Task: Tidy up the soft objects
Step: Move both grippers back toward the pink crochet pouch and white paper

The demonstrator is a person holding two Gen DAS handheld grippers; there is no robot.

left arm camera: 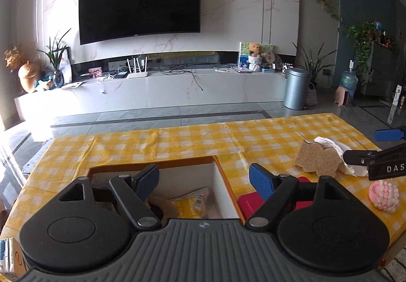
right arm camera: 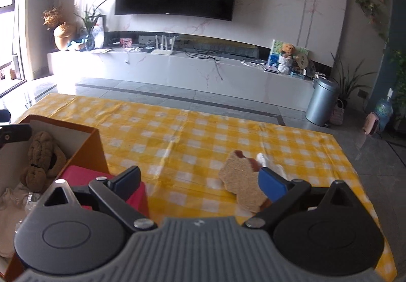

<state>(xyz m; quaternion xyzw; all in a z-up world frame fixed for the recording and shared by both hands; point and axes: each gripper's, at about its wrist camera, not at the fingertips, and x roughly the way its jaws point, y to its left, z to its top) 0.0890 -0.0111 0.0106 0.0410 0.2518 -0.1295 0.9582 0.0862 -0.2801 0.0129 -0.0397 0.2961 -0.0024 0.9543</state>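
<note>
Several soft items remain outside the orange-walled, white-lined cardboard box, our landmark on the yellow-and-white checked tablecloth.

Item 1: flat tan sponge cut in an animal outline, lying right of the box and well apart from it. We judge it light, springy and thin; a pinch across one edge or a lobe should lift it, since the flat face offers no purchase from above.

Item 2: crumpled white cloth, touching the far side of the sponge. We expect it limp and weightless; take a raised fold.

Item 3: pink-and-white knitted ball, farther right of the box than the sponge. We judge it squashy, with a yielding grip anywhere.

Item 4: red flat pad, just beside the box's right wall. Stiffness cannot be told.

Left gripper: spread wide, holding nothing, hovering over the box's right wall. Right gripper: spread wide, holding nothing, its right finger above the sponge's near edge.

View differences: the right wrist view shows a brown plush dog and pale cloth inside the box. The left wrist view instead shows a yellow wrapped packet in the box, and alone shows the knitted ball and the right gripper's fingers from the side.
</note>
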